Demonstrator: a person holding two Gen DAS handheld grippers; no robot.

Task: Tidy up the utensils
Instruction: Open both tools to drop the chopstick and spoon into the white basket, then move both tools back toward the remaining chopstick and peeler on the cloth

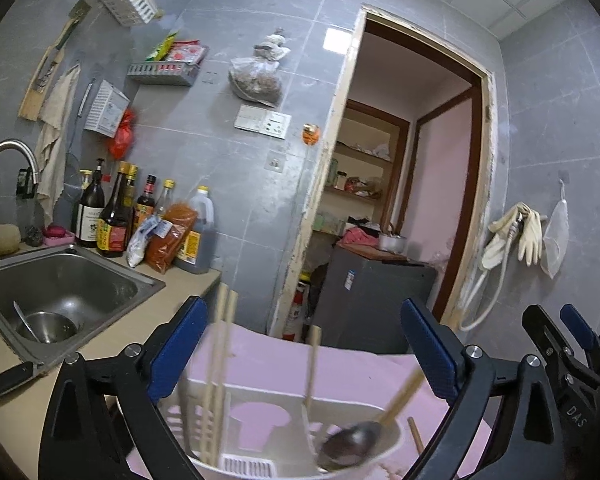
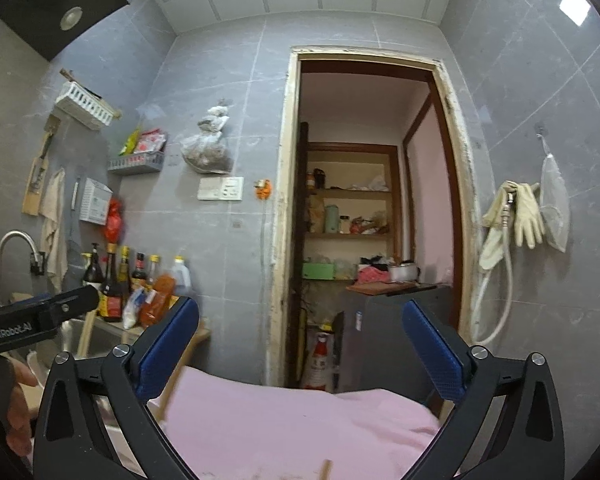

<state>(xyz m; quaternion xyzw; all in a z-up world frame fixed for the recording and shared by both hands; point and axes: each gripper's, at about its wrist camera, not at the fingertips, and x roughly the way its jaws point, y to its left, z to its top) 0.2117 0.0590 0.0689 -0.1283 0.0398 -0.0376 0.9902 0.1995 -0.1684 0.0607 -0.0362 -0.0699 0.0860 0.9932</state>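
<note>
Both grippers stood wide apart, nothing between the jaws: left gripper (image 1: 300, 364), right gripper (image 2: 300, 354). Chopsticks (image 1: 220, 364) and spoon (image 1: 348, 446) sat in the white holder (image 1: 236, 400) at 6 o'clock, on pink cloth (image 2: 284, 420). Risk: the loosely leaning chopsticks could get clipped by a jaw, tipping the holder off the worktop (image 1: 112, 344).

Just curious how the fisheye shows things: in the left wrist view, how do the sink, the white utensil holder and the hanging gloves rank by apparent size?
1. White utensil holder, though it is nearest the camera.
2. Sink.
3. Hanging gloves, farthest away.
</note>
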